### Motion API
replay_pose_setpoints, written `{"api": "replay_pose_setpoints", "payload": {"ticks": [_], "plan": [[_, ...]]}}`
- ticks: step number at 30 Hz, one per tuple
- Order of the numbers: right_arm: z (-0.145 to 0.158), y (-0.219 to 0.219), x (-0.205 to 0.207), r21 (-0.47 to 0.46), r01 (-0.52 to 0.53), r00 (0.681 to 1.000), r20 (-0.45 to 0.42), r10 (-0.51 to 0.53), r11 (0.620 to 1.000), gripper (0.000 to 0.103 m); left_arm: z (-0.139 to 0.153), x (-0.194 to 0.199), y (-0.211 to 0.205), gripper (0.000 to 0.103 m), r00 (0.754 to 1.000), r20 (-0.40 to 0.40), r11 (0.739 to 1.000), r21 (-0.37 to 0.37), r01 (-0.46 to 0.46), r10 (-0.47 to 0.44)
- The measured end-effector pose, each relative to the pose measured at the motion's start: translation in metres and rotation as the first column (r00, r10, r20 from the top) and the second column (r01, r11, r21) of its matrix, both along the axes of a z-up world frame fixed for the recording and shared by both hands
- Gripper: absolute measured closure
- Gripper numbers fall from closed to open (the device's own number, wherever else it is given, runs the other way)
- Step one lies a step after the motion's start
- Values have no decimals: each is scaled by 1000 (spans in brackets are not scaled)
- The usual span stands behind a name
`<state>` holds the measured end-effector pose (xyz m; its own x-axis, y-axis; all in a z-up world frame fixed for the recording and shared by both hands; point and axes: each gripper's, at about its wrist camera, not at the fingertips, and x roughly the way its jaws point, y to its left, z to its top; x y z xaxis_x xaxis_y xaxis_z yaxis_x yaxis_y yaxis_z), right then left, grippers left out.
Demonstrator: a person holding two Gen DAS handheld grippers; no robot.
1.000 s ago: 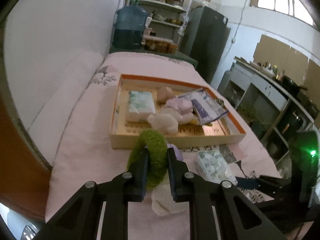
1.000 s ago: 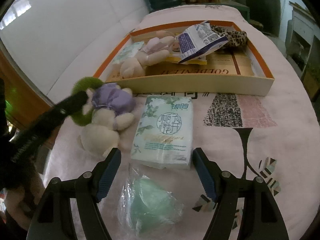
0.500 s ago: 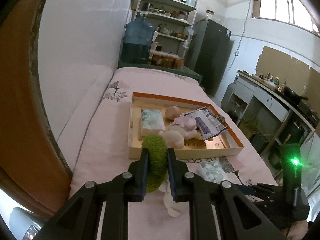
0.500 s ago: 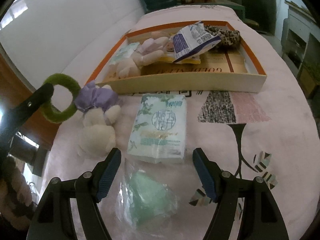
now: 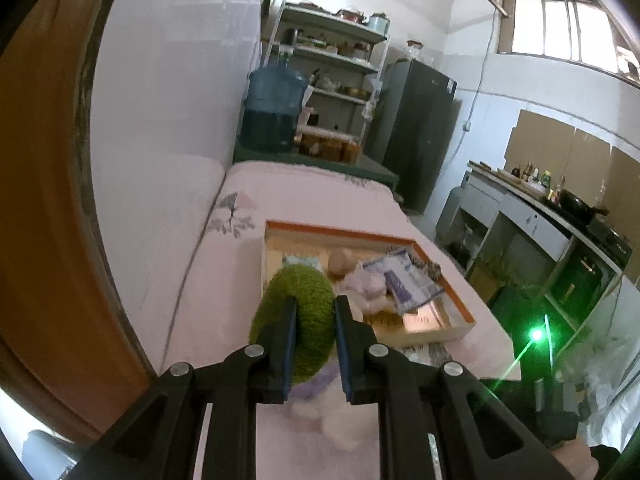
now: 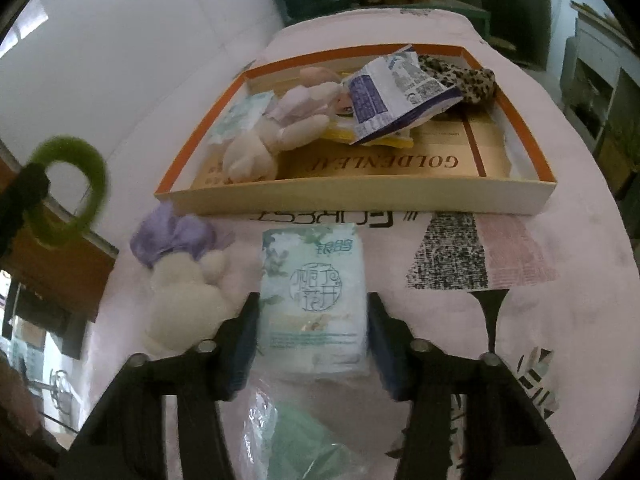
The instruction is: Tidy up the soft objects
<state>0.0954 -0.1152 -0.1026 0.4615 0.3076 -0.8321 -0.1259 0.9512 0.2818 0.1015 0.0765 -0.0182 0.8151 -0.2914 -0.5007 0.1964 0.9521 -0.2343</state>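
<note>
My left gripper (image 5: pixel 315 344) is shut on a fuzzy green ring (image 5: pixel 298 292) and holds it in the air above the bed; the ring also shows in the right wrist view (image 6: pixel 70 192). My right gripper (image 6: pixel 312 336) is open, with its fingers on either side of a pale green tissue pack (image 6: pixel 314 292) lying on the pink sheet. A cream plush with a purple bow (image 6: pixel 180 280) lies left of the pack. The orange-rimmed box (image 6: pixel 360 196) holds another plush (image 6: pixel 272 136), a tissue pack, a blue-white pouch (image 6: pixel 392 96) and a leopard-print item (image 6: pixel 468 80).
A clear bag with something green in it (image 6: pixel 296 436) lies under my right gripper. The white wall runs along the bed's left side (image 5: pixel 160 160). A water jug (image 5: pixel 272 108), shelves and a fridge (image 5: pixel 416 132) stand beyond the bed; a kitchen counter (image 5: pixel 552 208) is at the right.
My left gripper has lifted the green ring up and away from the purple-bow plush. My right gripper has moved forward so its fingers now flank the tissue pack.
</note>
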Motion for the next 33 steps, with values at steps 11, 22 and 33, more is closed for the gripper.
{"api": "replay_pose_setpoints", "payload": {"ticks": [11, 22, 33], "plan": [[33, -17, -2, 66, 10, 997, 71, -15, 998, 54, 27, 4, -9, 85, 999, 46, 999, 53, -2, 0], [82, -32, 1, 63, 42, 981, 187, -53, 997, 54, 42, 17, -35, 85, 999, 49, 995, 96, -13, 8], [120, -48, 23, 47, 72, 958, 276, -83, 996, 54, 51, 45, -62, 85, 999, 38, 992, 118, -41, 37]]}}
